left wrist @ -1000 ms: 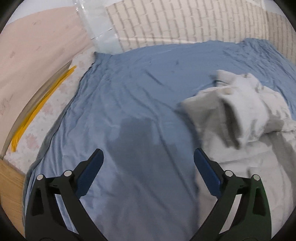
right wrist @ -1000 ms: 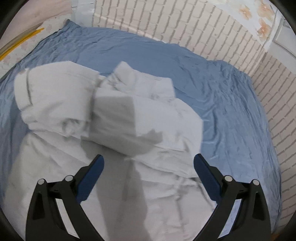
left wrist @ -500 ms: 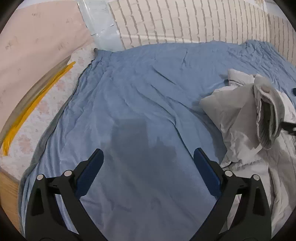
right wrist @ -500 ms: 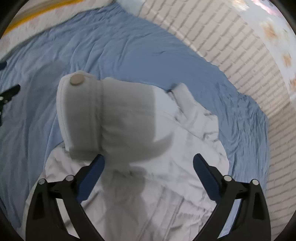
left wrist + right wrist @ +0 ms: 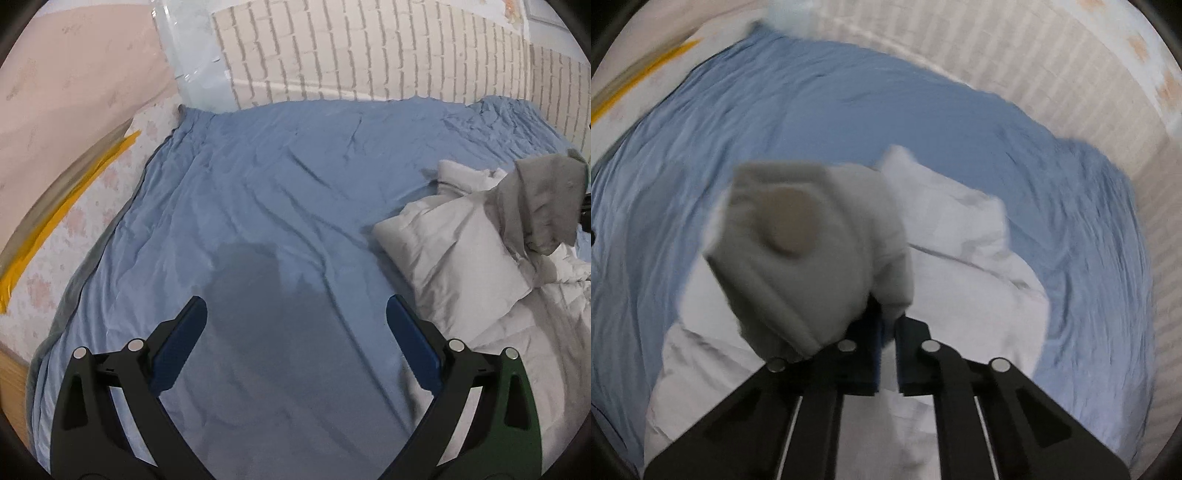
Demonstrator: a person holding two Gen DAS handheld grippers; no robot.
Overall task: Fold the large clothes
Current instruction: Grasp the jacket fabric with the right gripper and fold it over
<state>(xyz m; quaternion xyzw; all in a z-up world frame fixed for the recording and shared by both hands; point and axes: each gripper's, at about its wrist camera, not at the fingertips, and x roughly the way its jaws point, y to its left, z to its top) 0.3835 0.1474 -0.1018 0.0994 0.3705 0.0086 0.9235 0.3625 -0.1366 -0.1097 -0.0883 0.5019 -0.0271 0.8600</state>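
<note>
A large white garment (image 5: 480,266) lies crumpled on a blue bedsheet (image 5: 277,206), at the right of the left wrist view. My right gripper (image 5: 888,325) is shut on a cuffed part of the garment (image 5: 798,236) that carries a round beige button, and holds it lifted above the rest of the garment (image 5: 960,266). That lifted part also shows at the far right of the left wrist view (image 5: 543,199). My left gripper (image 5: 295,317) is open and empty, above bare sheet to the left of the garment.
A white brick-pattern wall (image 5: 369,55) runs along the far side of the bed and round the right side (image 5: 1145,184). A floral mattress edge with a yellow strip (image 5: 66,206) lies at the left. A wooden edge (image 5: 11,384) shows at the lower left.
My right gripper has shut on the cuffed part of the garment and lifted it. The garment now sits further right in the left wrist view. The left gripper stays open.
</note>
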